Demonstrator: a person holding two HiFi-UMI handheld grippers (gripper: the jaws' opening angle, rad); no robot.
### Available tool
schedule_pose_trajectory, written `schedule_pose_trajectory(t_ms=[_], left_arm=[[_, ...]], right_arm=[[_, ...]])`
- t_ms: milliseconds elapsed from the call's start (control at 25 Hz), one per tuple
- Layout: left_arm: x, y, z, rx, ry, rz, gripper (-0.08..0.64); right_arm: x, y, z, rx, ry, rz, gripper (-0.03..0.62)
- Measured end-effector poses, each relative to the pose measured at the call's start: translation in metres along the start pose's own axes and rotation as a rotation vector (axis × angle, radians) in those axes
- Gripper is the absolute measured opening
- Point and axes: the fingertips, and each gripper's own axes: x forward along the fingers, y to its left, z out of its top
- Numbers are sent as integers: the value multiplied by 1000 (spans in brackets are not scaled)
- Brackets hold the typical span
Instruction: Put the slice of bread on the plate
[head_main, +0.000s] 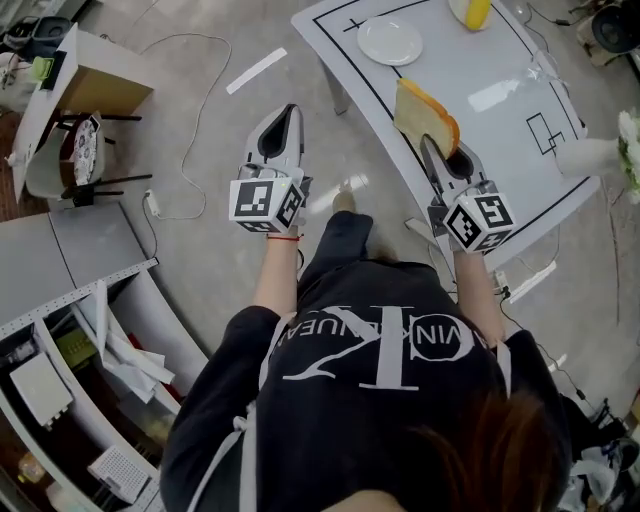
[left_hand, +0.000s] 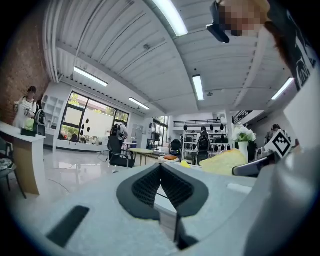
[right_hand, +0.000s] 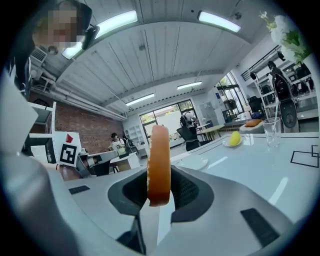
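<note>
A slice of bread with a brown crust stands on edge between the jaws of my right gripper, which is shut on it over the near edge of the white table. In the right gripper view the bread shows edge-on, upright in the right gripper. The empty white plate lies at the table's far left; it also shows low ahead as the plate. My left gripper hangs over the floor left of the table, shut and empty; its pads meet in the left gripper view.
On the table are a yellow fruit on a dish, a clear glass and a vase of white flowers. A desk and chair stand at the left, with cables on the floor. Shelves sit at lower left.
</note>
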Motion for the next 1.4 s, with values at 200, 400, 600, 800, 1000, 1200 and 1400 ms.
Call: schedule_pose_trajectory(t_ms=[200,400,600,800,1000,1200,1400], left_arm=[[37,13,0,0,11,-62,9],[72,19,-5,-11,29,-142,9],[100,26,-7,-7,41,-210,9],[112,41,-11,-11,46,-241,9],[115,52,-16,-40,48,-234,9],[121,55,-25,-47,69,-231,9],[136,68,-22,-19,82,-217,9]], right_arm=[[23,-10,7,12,-11,-44,100],[39,-20,9,27,-18,-110,100],[54,-28,12,34,-27,-171,100],[72,-29,16,31,-40,-200,100],[82,-25,18,17,-22,-194,100],[94,-36,19,25,0,-183,100],[121,-52,20,53,8,-164,100]])
